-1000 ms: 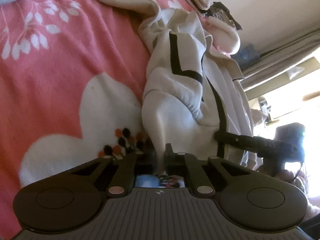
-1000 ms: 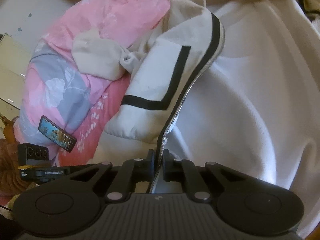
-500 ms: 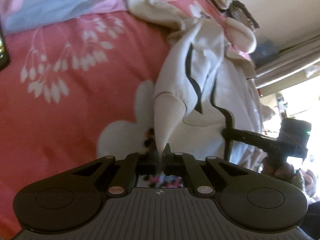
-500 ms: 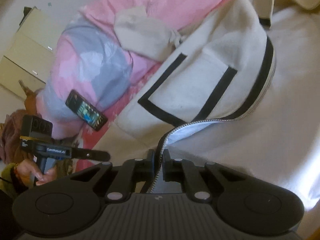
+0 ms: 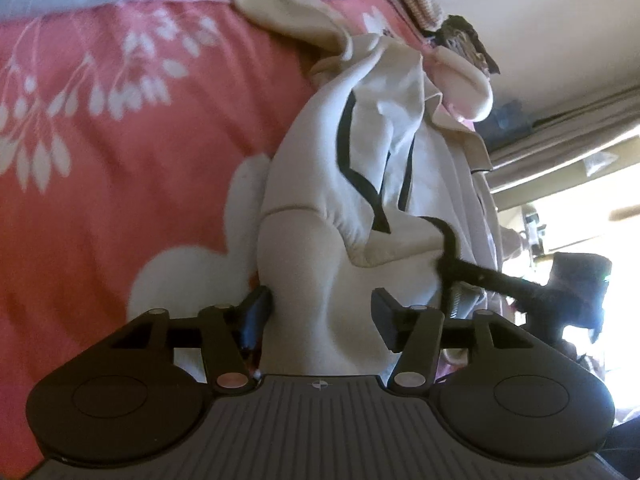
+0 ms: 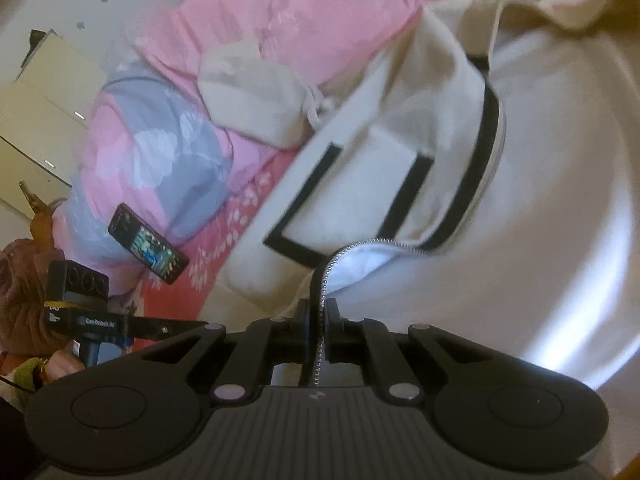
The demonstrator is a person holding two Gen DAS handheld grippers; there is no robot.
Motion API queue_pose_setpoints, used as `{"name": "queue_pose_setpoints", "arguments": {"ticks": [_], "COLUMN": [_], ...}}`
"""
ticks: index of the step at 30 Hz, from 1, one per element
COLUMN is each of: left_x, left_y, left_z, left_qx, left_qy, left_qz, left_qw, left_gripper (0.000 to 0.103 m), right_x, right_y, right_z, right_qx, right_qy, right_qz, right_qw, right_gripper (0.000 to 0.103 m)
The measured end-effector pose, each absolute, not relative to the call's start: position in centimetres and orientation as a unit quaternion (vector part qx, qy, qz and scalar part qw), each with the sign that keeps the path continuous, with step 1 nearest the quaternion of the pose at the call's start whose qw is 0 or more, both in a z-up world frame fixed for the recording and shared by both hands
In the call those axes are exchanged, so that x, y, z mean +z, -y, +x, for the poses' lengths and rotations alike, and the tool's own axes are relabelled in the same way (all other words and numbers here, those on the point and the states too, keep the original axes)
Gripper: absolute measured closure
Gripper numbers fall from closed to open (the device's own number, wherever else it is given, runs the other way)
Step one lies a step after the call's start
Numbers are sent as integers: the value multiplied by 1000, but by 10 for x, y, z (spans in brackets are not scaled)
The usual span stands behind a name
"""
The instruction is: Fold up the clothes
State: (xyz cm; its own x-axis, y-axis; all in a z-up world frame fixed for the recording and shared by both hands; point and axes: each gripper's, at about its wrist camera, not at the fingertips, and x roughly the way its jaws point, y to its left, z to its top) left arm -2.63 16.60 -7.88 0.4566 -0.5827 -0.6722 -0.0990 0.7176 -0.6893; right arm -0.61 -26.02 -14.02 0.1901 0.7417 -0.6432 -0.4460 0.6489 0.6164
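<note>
Where a second ago the left gripper pinched a cream fold to a point, its jaws are now opening, spread to either side of the cloth, pads off it. White jacket with black trim lies heaped on the coral floral bed cover, its near fold between those fingers. Right gripper stays clamped narrow on the jacket's zipper edge, as before. Phone lies far left on the bed, nearer centre in the right view than earlier.
</note>
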Motion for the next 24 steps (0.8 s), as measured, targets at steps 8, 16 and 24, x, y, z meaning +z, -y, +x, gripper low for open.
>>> {"name": "queue_pose_setpoints", "arguments": {"ticks": [8,16,24], "left_x": [-80,-87,-92], "left_y": [-164,-149,-148], "left_z": [-27,-17,-17], "left_qx": [-155,-139,-132], "left_qy": [-479,-492,-499], "left_qz": [-346,-318,-310], "left_qw": [792,798,798], "left_gripper": [42,42,42], "right_x": [-151,-156,-132], "right_y": [298,301,368], "right_z": [-4,-3,-24], "right_qx": [327,310,300], "right_qy": [-510,-521,-488], "right_qz": [132,153,266], "right_qw": [784,781,775], "right_gripper": [97,95,80]}}
